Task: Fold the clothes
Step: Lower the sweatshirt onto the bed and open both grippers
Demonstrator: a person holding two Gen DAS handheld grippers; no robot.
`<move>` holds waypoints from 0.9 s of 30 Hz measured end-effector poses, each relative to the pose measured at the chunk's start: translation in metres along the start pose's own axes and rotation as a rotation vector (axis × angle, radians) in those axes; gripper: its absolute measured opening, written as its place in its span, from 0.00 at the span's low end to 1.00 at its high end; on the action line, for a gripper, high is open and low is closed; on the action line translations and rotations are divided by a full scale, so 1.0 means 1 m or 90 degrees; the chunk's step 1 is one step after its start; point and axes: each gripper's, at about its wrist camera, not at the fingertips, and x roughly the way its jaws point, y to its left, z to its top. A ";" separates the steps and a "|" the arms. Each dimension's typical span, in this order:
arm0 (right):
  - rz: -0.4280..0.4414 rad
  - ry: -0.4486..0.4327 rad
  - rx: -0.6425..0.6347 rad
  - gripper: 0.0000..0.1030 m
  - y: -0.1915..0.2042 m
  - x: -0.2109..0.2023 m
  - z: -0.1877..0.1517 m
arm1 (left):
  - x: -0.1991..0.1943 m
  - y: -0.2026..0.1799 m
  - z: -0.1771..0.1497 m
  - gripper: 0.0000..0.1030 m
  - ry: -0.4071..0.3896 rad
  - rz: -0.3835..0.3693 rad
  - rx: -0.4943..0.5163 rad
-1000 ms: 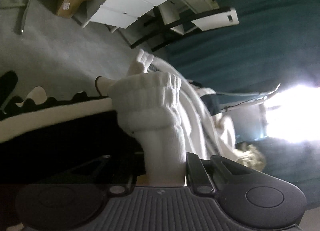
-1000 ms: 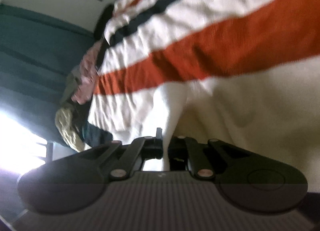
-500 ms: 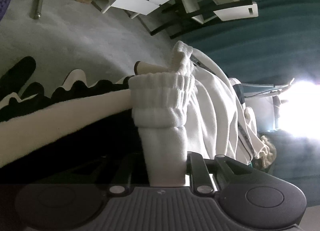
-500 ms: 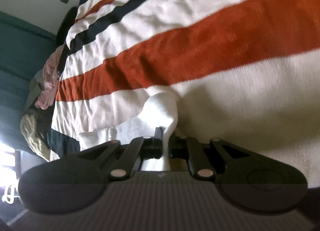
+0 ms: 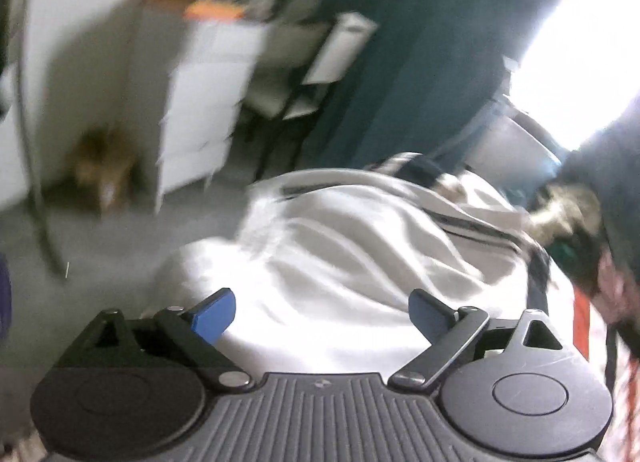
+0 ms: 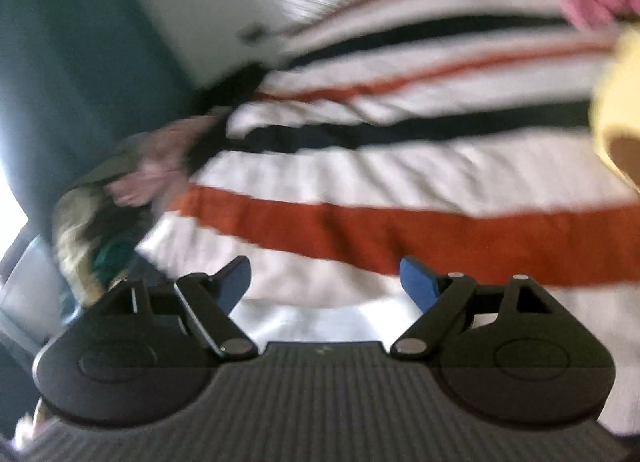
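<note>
A white garment (image 5: pixel 340 246) lies bunched in a heap in the left wrist view, right in front of my left gripper (image 5: pixel 322 312), which is open with its blue pads apart and nothing between them. In the right wrist view my right gripper (image 6: pixel 324 280) is open too, just above a striped cover (image 6: pixel 400 178) with white, rust-red and dark bands. A strip of white cloth (image 6: pixel 304 322) shows low between its fingers, touching neither pad. Both views are blurred by motion.
A pile of mixed clothes (image 6: pixel 120 198) lies at the striped cover's left end, also visible as clothes (image 5: pixel 576 222) at the right of the left wrist view. White drawers (image 5: pixel 208 94), a chair (image 5: pixel 312 74), a cardboard box (image 5: pixel 104 170) and a teal curtain (image 5: pixel 420 62) stand beyond the grey carpet.
Both grippers have opened and let go of the white garment, which now lies in a heap. Both cameras swung quickly, blurring the views.
</note>
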 end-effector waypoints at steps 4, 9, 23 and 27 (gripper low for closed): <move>0.130 -0.031 -0.126 0.81 0.042 -0.027 -0.007 | 0.000 -0.070 -0.012 0.93 -0.024 -0.052 0.076; 0.291 -0.009 -0.247 0.81 0.086 -0.061 -0.034 | -0.008 -0.141 -0.034 0.94 -0.043 -0.114 0.125; 0.483 0.053 -0.334 0.81 0.136 -0.128 -0.116 | 0.097 -0.223 -0.131 0.94 -0.069 -0.149 0.292; 0.486 0.045 -0.354 0.81 0.146 -0.130 -0.138 | 0.117 -0.222 -0.145 0.94 -0.054 -0.140 0.311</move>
